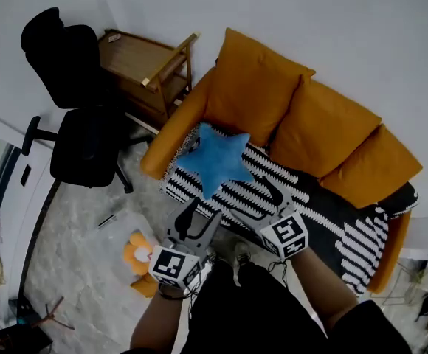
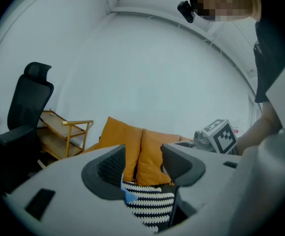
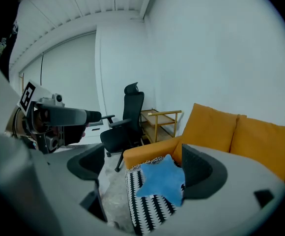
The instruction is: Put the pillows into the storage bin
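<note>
Nearest, the left gripper [image 1: 199,218] and right gripper [image 1: 264,203] hover side by side, the fingers of both spread apart and holding nothing. Just beyond them the blue star pillow [image 1: 215,158] lies untouched on the striped throw [image 1: 288,179] at the sofa's [image 1: 171,135] left end. Seen along the right fingers [image 3: 201,171], it shows in the gap, nearer the right one. Orange cushions [image 1: 258,87] stand behind it, and a black chair [image 1: 81,139] is off to the left.

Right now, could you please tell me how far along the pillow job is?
Nothing looks done: the blue star pillow lies on the sofa. Nothing is in hand: the left gripper and right gripper are open and empty, facing the sofa. Still to do: grab that pillow and carry it to the bin, which I cannot make out.
</note>
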Demonstrator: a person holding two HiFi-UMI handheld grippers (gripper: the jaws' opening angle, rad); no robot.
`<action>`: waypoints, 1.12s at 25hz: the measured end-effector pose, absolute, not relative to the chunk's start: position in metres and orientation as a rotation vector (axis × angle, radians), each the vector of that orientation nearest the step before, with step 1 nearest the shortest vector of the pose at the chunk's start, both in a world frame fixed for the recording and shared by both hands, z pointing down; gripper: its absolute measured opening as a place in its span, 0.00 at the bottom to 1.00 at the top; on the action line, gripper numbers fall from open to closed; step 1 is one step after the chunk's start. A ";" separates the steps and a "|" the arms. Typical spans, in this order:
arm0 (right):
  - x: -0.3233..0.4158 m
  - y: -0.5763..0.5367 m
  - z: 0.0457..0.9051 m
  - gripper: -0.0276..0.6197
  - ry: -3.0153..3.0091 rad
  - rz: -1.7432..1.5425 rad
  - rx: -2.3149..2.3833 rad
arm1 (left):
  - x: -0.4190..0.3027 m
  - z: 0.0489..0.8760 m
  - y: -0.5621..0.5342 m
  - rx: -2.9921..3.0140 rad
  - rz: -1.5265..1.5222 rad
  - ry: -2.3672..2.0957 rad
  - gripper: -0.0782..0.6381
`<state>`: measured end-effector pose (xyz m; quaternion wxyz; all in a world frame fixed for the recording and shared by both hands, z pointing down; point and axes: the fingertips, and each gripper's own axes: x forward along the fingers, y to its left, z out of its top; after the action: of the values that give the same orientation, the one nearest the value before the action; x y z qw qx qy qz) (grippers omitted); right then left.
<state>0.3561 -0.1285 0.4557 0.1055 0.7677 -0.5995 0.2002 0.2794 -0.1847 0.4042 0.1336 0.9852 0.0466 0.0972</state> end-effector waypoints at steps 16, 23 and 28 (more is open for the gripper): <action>0.410 -0.133 0.559 0.81 -1.695 0.780 2.219 | 0.317 0.484 -0.186 2.774 0.431 0.133 0.42; 0.437 -0.134 0.639 0.81 -1.734 0.889 2.114 | 0.340 0.539 -0.180 2.745 0.504 0.038 0.42; 0.460 -0.134 0.691 0.81 -1.741 0.941 2.018 | 0.353 0.569 -0.179 2.710 0.529 -0.039 0.42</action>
<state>0.4599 -0.1345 0.6909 0.1570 0.7050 -0.6084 0.3289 0.3530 -0.1791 0.5690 0.1889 0.9637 -0.0139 0.1880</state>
